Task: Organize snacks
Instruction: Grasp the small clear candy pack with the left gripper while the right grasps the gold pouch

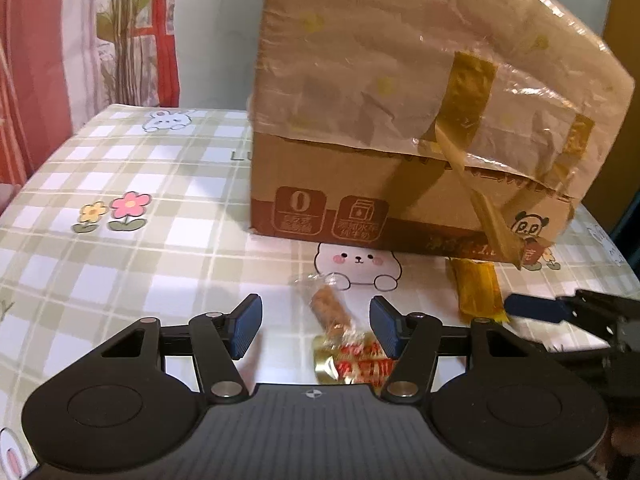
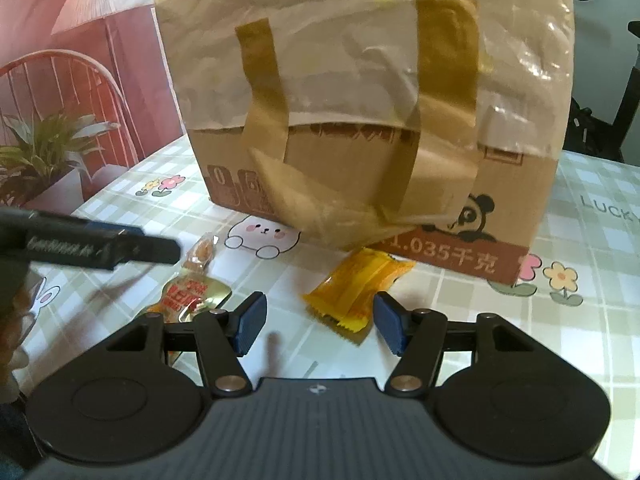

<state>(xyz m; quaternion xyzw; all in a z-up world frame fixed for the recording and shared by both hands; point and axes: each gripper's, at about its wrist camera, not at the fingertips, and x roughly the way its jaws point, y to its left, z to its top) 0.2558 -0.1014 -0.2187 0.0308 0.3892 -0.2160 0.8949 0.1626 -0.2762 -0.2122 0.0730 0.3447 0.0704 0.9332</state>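
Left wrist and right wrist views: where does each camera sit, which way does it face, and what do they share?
Left wrist: sits on the left gripper, looking forward and down at a gold-and-red snack packet between its open fingers; the right gripper pokes in from the right.
Right wrist: sits on the right gripper, looking forward and down at a yellow snack packet; the left gripper's side crosses the left edge.
Shared: the cardboard box, both packets, the checked tablecloth.

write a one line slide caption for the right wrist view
Open right gripper poised over a yellow-orange snack packet lying on the checked tablecloth before a taped brown cardboard box.
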